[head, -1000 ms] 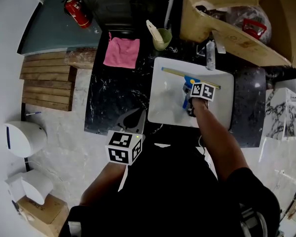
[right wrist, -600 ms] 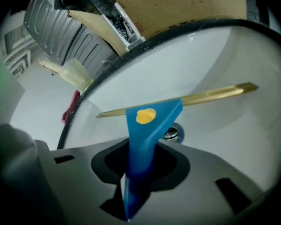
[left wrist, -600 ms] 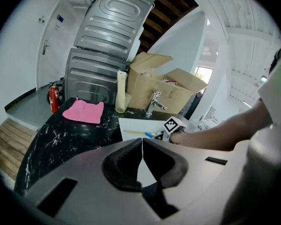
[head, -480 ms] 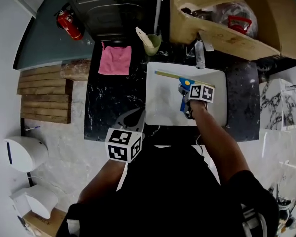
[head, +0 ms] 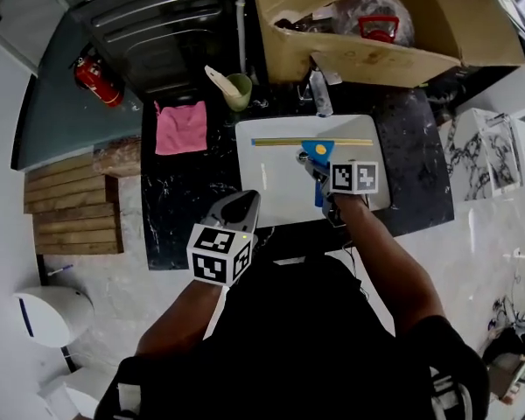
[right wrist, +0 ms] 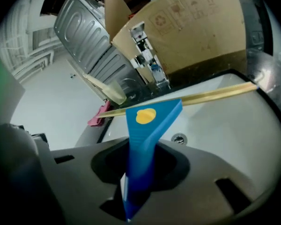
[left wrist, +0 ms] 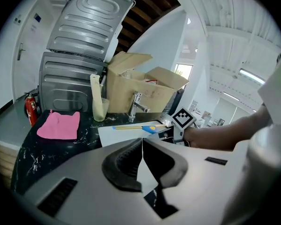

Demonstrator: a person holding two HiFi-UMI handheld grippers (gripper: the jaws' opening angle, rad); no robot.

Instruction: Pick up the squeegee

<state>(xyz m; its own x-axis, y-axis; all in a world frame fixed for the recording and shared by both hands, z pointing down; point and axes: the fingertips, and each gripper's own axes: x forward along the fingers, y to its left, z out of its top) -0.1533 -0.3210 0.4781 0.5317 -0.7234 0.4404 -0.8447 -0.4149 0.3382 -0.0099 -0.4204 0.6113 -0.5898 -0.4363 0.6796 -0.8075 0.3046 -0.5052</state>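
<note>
The squeegee has a blue handle with a yellow dot and a long yellow blade. My right gripper is shut on the blue handle and holds the squeegee lifted above the white sink, blade pointing away from me. My left gripper hangs at the counter's front edge, left of the sink, with its jaws closed together and nothing between them. In the left gripper view the squeegee and the right gripper's marker cube show over the sink.
A pink cloth lies on the black marble counter left of the sink. A green cup with a spatula and a chrome tap stand behind the sink. An open cardboard box sits at the back. A red fire extinguisher lies beyond the counter.
The right gripper has risen with the squeegee from the sink basin. The left gripper has shifted slightly up and right. The head view has shifted, so the scene sits lower left.
</note>
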